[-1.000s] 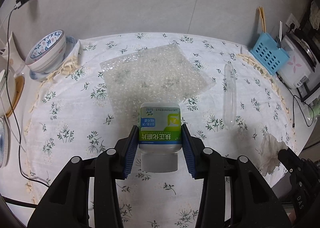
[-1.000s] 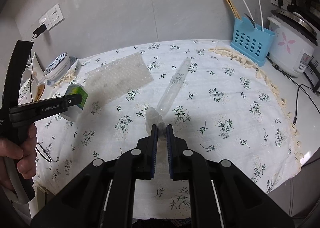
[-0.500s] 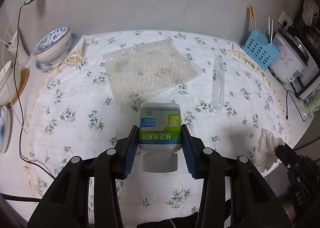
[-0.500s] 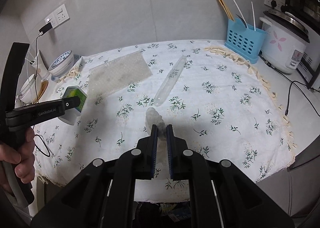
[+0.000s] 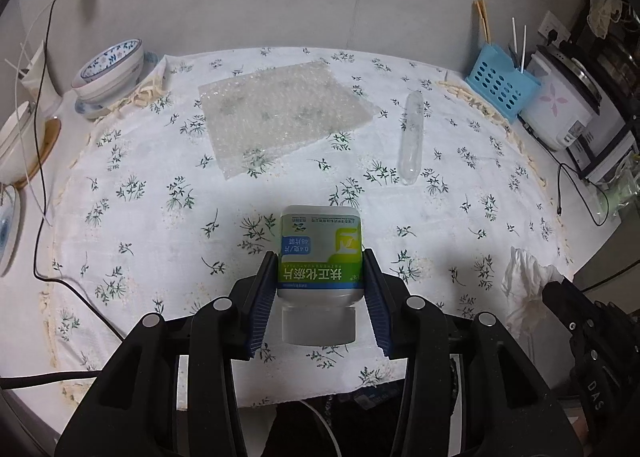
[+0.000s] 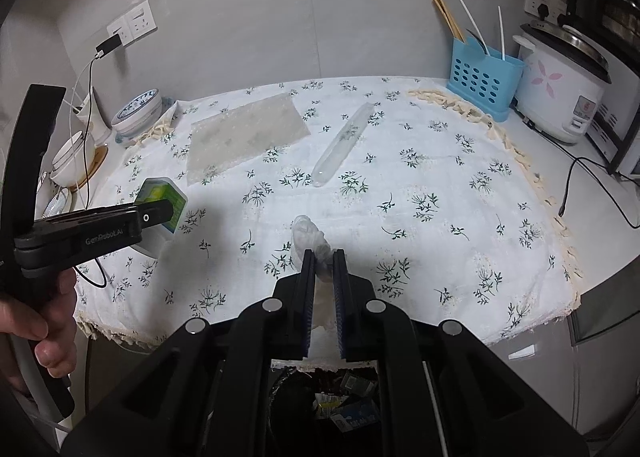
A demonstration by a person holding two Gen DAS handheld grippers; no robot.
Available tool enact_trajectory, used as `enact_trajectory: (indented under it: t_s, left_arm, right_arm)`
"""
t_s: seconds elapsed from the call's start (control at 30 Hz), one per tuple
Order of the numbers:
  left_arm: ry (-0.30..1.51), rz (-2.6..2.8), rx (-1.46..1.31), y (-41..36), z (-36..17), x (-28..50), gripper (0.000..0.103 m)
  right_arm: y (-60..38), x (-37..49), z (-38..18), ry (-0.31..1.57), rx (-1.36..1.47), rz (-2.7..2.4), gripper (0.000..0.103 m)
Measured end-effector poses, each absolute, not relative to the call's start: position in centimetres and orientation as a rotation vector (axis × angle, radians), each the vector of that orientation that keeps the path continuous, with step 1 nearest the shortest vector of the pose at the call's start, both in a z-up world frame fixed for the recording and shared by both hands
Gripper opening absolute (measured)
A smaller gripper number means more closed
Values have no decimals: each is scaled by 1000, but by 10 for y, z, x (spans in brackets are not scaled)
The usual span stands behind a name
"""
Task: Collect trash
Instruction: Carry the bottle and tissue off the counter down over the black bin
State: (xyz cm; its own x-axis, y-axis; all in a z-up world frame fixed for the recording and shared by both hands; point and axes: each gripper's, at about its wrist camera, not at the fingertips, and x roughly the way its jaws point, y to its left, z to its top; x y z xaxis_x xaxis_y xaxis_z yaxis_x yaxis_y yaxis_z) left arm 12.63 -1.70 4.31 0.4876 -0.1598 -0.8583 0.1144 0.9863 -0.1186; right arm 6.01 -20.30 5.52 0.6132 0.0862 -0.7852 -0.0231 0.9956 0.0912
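Note:
My left gripper is shut on a white pill bottle with a green and blue label, cap toward the camera, held above the table's near edge. The right wrist view shows the same bottle at the left, behind the left gripper. My right gripper is shut on a crumpled white tissue, which also appears as a tissue at the right of the left wrist view. A bubble wrap sheet and a clear plastic tube lie on the floral tablecloth.
A dark bin with trash sits below the table's front edge. Stacked bowls stand at the back left, a blue utensil holder and a rice cooker at the back right. Cables run along the left side.
Both grippers have drawn back toward the table's near edge with the bottle and the tissue still held. The bin below the edge has come into the right wrist view.

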Motion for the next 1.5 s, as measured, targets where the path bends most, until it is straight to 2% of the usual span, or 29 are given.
enact_trajectory:
  t_s: [1.5]
  left_arm:
    - [1002,-222,-29,-65,11,-21,41]
  right_arm:
    - [-230,-63,27,967,77,83,8]
